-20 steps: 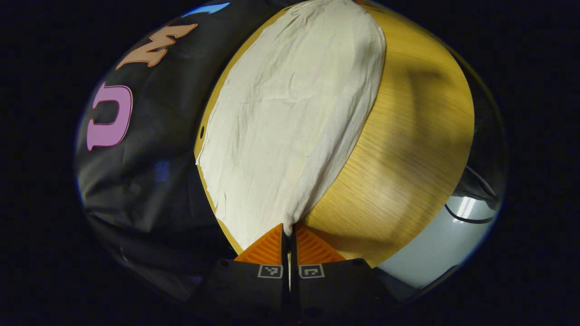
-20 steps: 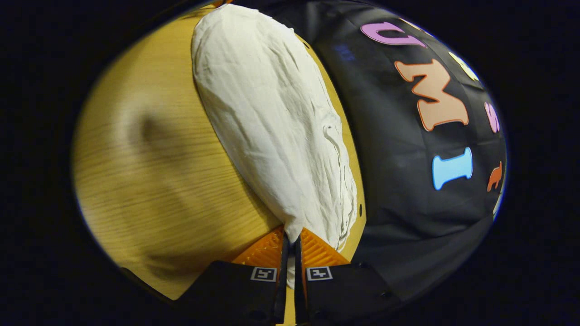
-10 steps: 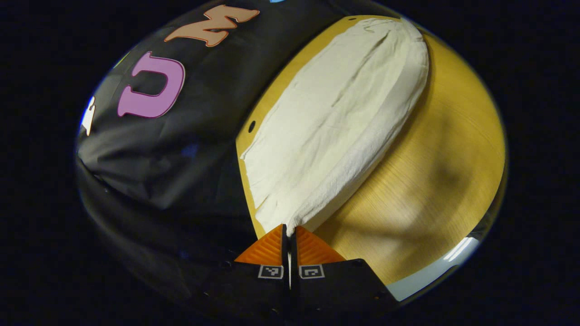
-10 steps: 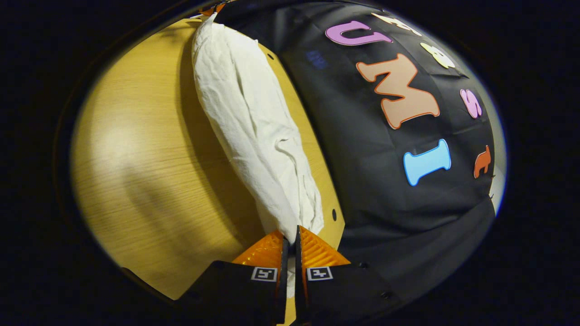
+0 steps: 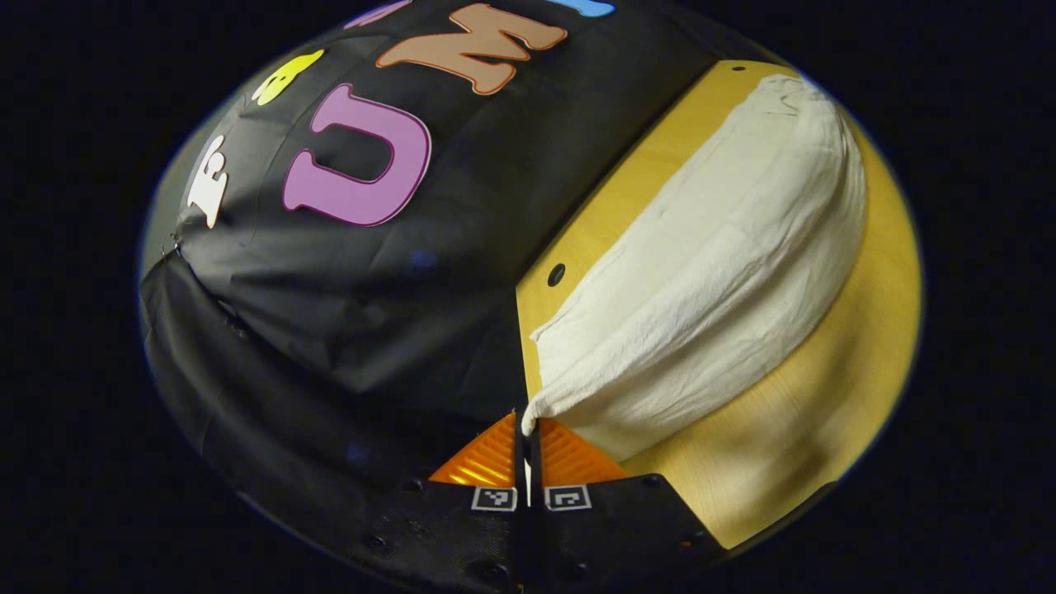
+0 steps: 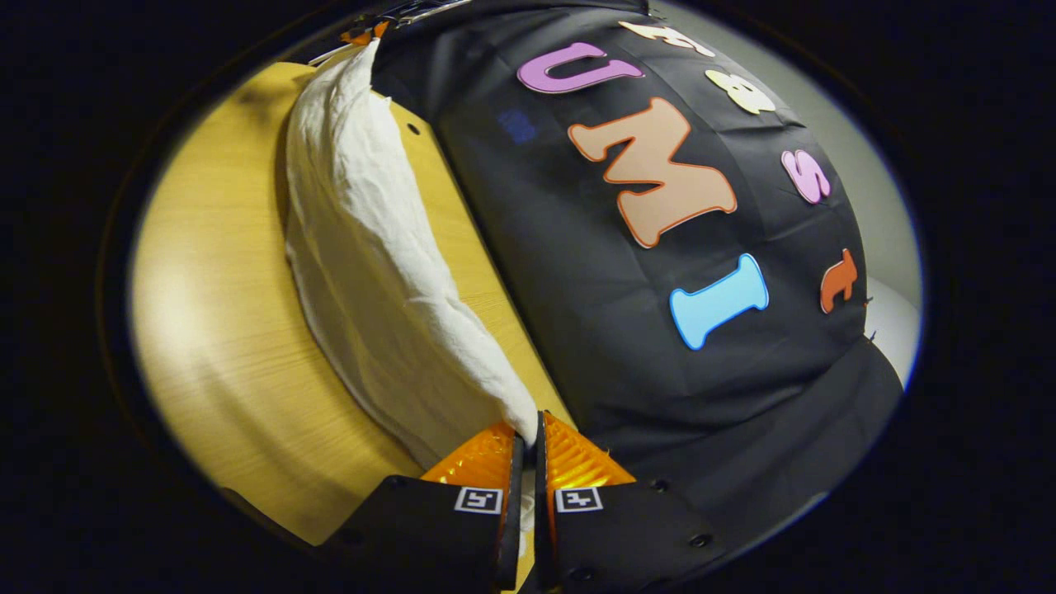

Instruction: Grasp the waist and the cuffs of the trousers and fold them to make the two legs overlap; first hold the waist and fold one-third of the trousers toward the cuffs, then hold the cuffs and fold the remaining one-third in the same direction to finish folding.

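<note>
Right: left gripper (image 5: 528,431) at 6 o'clock in the left gripper view, fingers pressed together, pinching an edge of the white trousers (image 5: 709,272). From the pinch the cloth rises toward 1 o'clock, lifted and draped in a curved fold over the wooden table (image 5: 825,412). Black booth wall (image 5: 396,313) beyond at 10 to 12 o'clock. Right gripper view, same picture: right gripper (image 6: 528,436) at 6 o'clock clamped on another edge of the trousers (image 6: 363,247), which sweep up toward 11 o'clock. Table (image 6: 214,330) at 9 o'clock, wall (image 6: 643,346) at 1 to 3 o'clock.
</note>
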A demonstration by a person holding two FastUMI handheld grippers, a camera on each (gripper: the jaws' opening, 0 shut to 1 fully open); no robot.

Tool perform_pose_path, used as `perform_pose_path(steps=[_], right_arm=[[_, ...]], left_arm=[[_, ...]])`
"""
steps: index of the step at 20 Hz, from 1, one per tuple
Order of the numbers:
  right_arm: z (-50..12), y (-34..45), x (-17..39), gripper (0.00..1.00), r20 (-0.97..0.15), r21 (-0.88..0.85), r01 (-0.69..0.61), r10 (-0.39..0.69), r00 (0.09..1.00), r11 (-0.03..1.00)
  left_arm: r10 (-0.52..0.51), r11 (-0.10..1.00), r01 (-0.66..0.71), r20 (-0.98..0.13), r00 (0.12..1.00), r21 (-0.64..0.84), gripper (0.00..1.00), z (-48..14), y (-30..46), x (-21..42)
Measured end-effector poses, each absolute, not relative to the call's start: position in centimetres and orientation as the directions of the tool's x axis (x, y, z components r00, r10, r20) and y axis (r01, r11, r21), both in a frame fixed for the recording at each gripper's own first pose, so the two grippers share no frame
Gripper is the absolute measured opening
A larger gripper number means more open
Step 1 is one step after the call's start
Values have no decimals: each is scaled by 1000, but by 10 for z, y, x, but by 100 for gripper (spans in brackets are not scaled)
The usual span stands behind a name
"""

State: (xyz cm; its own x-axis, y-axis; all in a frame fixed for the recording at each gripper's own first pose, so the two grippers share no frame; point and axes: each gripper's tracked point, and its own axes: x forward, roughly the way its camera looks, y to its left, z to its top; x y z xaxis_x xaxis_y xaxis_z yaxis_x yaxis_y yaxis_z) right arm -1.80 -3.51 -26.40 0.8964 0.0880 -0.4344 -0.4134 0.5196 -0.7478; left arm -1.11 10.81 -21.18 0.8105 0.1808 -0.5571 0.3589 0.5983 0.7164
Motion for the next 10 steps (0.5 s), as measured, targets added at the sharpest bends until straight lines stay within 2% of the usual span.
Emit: perform_pose_path(steps=[4,10], right_arm=[[-252,-28,22,9,-402,-763,-359,39,915,538],[-266,-14,67,9,-404,-776,-347,7,915,527]], left_arm=[[139,625,341,-530,836,702,0,-207,104,38],[75,591,374,-510,857,715,0,-216,95,98]])
